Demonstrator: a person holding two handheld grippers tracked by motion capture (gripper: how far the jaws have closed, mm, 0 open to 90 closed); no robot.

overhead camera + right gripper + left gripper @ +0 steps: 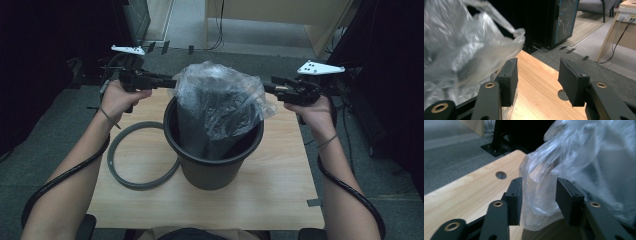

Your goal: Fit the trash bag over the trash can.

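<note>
both claws spread, left gripper (538,200) straddling loose plastic bag (220,100), right gripper (537,82) clear; re-pinch opposite edges, stretch over bin (212,165) rim evenly.

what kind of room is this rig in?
Likely an office or lab. A light wood table stands on grey carpet, a dark equipment cabinet sits behind it, and cables run down another desk. On the table: a black bin with a clear bag.
</note>
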